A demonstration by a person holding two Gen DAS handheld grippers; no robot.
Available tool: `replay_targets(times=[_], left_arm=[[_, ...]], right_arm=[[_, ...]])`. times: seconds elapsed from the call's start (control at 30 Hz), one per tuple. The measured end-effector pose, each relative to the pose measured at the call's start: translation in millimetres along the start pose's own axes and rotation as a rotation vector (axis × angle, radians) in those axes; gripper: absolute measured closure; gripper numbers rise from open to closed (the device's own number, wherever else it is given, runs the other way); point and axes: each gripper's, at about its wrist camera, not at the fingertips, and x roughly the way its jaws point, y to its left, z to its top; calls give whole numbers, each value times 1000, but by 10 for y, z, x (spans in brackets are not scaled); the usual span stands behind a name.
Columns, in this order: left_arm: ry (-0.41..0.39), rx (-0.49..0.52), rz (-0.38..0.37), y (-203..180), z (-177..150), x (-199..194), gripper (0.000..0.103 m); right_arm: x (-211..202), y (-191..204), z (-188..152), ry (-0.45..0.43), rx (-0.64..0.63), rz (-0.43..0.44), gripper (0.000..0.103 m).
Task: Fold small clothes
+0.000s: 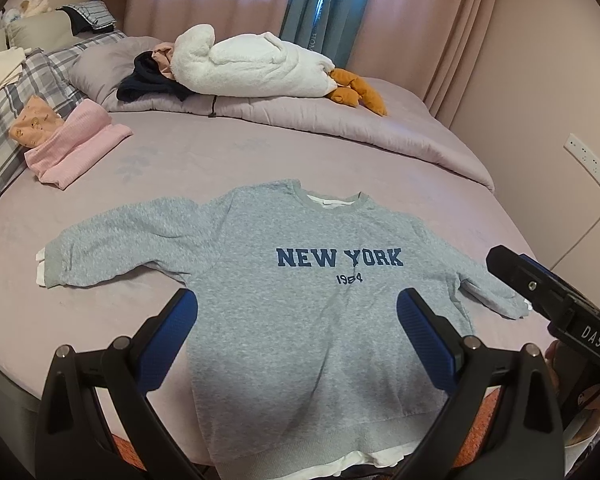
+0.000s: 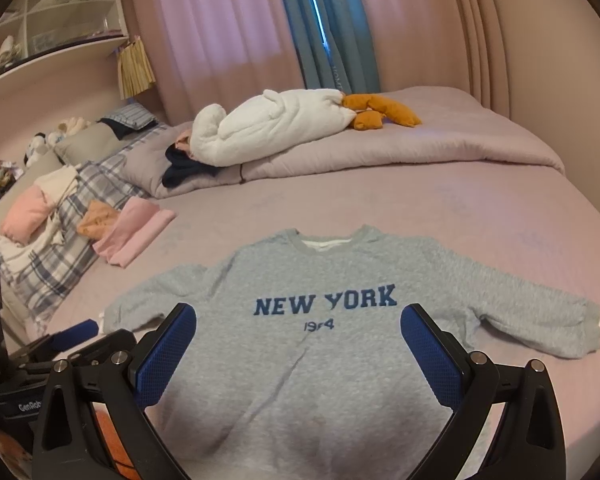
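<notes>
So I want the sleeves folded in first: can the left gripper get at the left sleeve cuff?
Probably yes: the left gripper is open, and nothing lies on the sweatshirt or its cuff.

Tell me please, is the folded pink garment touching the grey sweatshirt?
Apart: the left wrist view shows bare bed sheet between the folded pink garment and the grey sweatshirt.

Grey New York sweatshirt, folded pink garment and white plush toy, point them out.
Grey sweatshirt (image 1: 320,332), left wrist view, chest below lettering.
Folded pink garment (image 1: 82,146), left wrist view, top layer.
White plush toy (image 2: 276,128), right wrist view, body.
</notes>
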Motion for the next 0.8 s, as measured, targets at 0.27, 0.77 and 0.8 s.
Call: replay_targets(times=[0.27,0.77,0.8], left_arm=[[7,-4,-6,21,6,-3,3],[25,9,-32,6,-18,12,3],[26,11,-34,4,-19,15,3]], right_arm=[[-1,-5,-3,2,1,2,1],[12,-38,-24,5,20,-4,4],[16,-55,-19,7,27,-2,4]])
